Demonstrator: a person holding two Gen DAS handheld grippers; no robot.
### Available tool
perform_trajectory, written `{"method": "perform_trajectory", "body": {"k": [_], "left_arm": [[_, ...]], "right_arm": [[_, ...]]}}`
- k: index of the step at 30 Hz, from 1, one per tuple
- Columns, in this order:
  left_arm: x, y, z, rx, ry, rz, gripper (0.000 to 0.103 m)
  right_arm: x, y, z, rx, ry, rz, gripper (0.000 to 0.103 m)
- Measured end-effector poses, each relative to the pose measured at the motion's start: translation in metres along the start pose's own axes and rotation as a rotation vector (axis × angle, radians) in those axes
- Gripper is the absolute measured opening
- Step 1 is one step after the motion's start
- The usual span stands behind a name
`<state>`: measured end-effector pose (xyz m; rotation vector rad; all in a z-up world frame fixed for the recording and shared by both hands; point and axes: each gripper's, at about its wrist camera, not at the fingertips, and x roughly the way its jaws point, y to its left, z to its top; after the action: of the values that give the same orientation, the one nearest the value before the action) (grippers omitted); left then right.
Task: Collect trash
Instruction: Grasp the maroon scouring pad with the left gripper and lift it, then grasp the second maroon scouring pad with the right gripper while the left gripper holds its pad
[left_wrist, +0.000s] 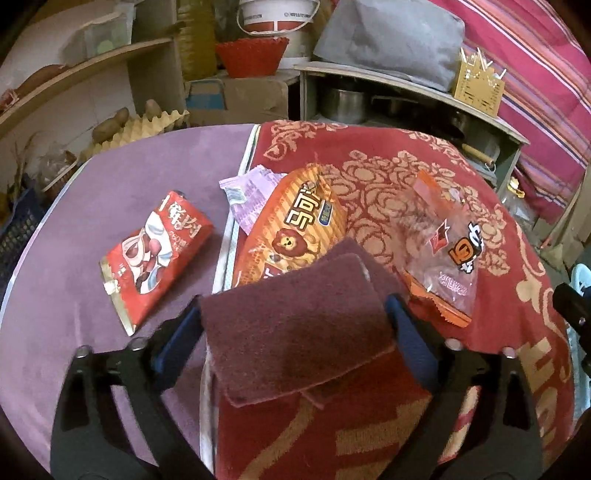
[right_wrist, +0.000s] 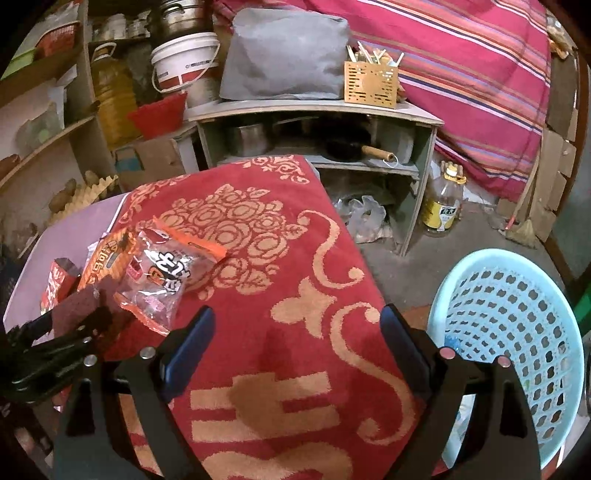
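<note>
A maroon scouring pad (left_wrist: 291, 325) spans the gap of my left gripper (left_wrist: 293, 302); its side edges meet both blue pads, and it arches over the near end of an orange lion snack wrapper (left_wrist: 295, 221). Beside that lie a purple-white wrapper (left_wrist: 247, 195), a red snack packet (left_wrist: 159, 254) on the purple tabletop (left_wrist: 110, 177), and a clear orange-edged bag (left_wrist: 443, 251). My right gripper (right_wrist: 297, 314) hovers open over the bare red patterned cloth (right_wrist: 295, 240), with the clear bag (right_wrist: 162, 269) and the left gripper (right_wrist: 70, 325) to its left.
A light-blue perforated basket (right_wrist: 517, 321) stands off the table's right edge. Behind the table are a low shelf (right_wrist: 314, 110) with pots and a grey bundle, a white bucket (right_wrist: 181, 62), a red bowl (left_wrist: 251, 55) and an oil bottle (right_wrist: 443, 199) on the floor.
</note>
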<state>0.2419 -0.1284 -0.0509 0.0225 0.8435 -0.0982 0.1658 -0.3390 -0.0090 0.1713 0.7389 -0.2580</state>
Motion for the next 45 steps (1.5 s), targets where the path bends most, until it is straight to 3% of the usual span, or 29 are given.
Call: {"method": "perform_trajectory", "body": {"k": [6, 12, 20, 29, 45], "left_arm": [[-0.008, 0.01, 0.0, -0.013, -0.007, -0.016, 0.09], [-0.039, 0.036, -0.001, -0.004, -0.071, -0.003, 0.09], [-0.07, 0.103, -0.006, -0.028, -0.132, 0.072, 0.09], [-0.077, 0.172, -0.021, -0.091, -0.128, 0.139, 0.09], [-0.078, 0.218, -0.021, -0.175, -0.13, 0.145, 0.09]], "right_arm": [[-0.003, 0.0, 0.001, 0.009, -0.004, 0.002, 0.089], [-0.004, 0.016, -0.003, -0.008, -0.005, 0.021, 0.089], [0.0, 0.073, -0.017, -0.077, 0.031, 0.134, 0.089], [0.009, 0.135, -0.039, -0.177, 0.092, 0.236, 0.089], [0.039, 0.178, -0.034, -0.284, 0.151, 0.189, 0.092]]}}
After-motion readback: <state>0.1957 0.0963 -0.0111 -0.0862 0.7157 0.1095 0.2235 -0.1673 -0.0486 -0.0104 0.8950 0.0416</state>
